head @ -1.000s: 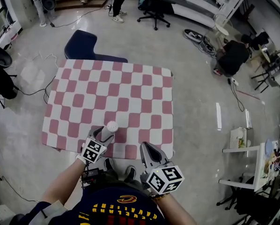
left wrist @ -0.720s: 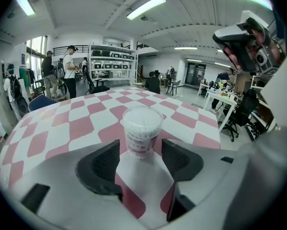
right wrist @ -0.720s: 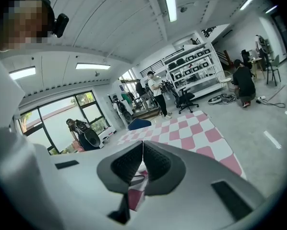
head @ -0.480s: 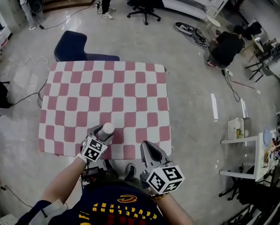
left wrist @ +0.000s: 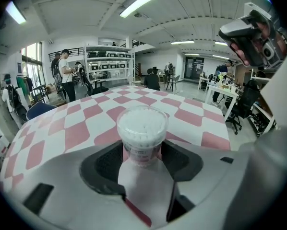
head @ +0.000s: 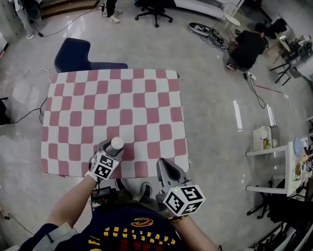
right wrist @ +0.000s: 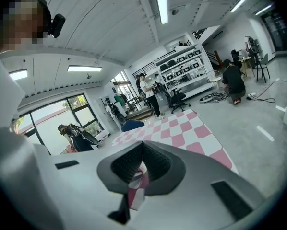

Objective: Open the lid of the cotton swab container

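the left gripper (left wrist: 142,153) clamps the cotton swab container (left wrist: 142,128) low on its body, lid on, at 6 o'clock on the checked table (head: 120,101). the right gripper (right wrist: 142,158), at 5 o'clock, is closed and empty.

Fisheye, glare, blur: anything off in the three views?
Head view: fisheye bend, the checkered table edges bow slightly; lamp glare streaks on the floor. Left gripper view: dark vignette in the corners, cotton swab container sharp. Right gripper view: same vignette, ceiling light blown out, mosaic patch laid over the top left.
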`<state>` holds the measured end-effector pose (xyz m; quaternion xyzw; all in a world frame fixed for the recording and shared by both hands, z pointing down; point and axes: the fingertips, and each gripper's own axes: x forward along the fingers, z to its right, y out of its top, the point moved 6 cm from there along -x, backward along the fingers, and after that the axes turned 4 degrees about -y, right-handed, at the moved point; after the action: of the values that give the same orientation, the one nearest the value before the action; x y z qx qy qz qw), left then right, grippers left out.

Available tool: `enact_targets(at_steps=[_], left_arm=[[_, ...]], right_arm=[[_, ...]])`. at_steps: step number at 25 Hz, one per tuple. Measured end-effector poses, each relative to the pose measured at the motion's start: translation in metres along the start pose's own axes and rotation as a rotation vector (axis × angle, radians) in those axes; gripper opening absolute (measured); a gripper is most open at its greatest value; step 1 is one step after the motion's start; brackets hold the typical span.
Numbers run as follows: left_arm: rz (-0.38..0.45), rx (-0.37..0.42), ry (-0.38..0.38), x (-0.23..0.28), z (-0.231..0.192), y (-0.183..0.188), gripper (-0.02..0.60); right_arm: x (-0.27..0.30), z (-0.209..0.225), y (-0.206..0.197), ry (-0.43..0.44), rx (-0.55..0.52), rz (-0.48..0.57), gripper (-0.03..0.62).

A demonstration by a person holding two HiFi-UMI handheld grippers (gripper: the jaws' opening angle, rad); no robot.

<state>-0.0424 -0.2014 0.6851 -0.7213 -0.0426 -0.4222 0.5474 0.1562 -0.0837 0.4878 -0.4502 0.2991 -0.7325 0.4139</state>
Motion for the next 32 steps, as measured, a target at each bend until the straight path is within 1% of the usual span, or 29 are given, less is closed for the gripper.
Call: enact_targets(at_steps=[4, 9, 12, 15, 19, 22, 26, 29, 32], left_arm=[[0.004, 0.001, 0.009, -0.002, 0.001, 0.001, 0.247], [0.035, 0.019, 0.018, -0.011, 0.008, 0.009, 0.247], [0.054, 0.025, 0.027, -0.021, 0.013, 0.012, 0.245], [0.1, 0.024, 0.042, -0.037, 0.016, 0.021, 0.245], [0.166, 0.045, 0.069, -0.066, 0.021, 0.043, 0.245], [0.224, 0.062, 0.085, -0.095, 0.025, 0.067, 0.245], [0.308, 0.076, 0.076, -0.139, 0.038, 0.104, 0.245], [0.361, 0.048, 0.06, -0.169, 0.048, 0.129, 0.245], [0.398, 0.023, 0.067, -0.194, 0.055, 0.148, 0.245]], right_arm=[[-0.007, 0.005, 0.001, -0.005, 0.0, 0.005, 0.011], [-0.008, 0.011, 0.006, 0.008, -0.012, 0.005, 0.011], [-0.005, 0.008, 0.008, 0.034, -0.027, 0.004, 0.011], [-0.001, 0.003, 0.013, 0.068, -0.055, 0.002, 0.011], [0.004, -0.003, 0.024, 0.115, -0.11, 0.006, 0.011], [0.009, -0.015, 0.038, 0.168, -0.18, 0.013, 0.011], [0.014, -0.037, 0.054, 0.246, -0.273, 0.003, 0.011], [0.015, -0.052, 0.066, 0.291, -0.307, 0.012, 0.011], [0.013, -0.065, 0.081, 0.34, -0.339, 0.043, 0.011]])
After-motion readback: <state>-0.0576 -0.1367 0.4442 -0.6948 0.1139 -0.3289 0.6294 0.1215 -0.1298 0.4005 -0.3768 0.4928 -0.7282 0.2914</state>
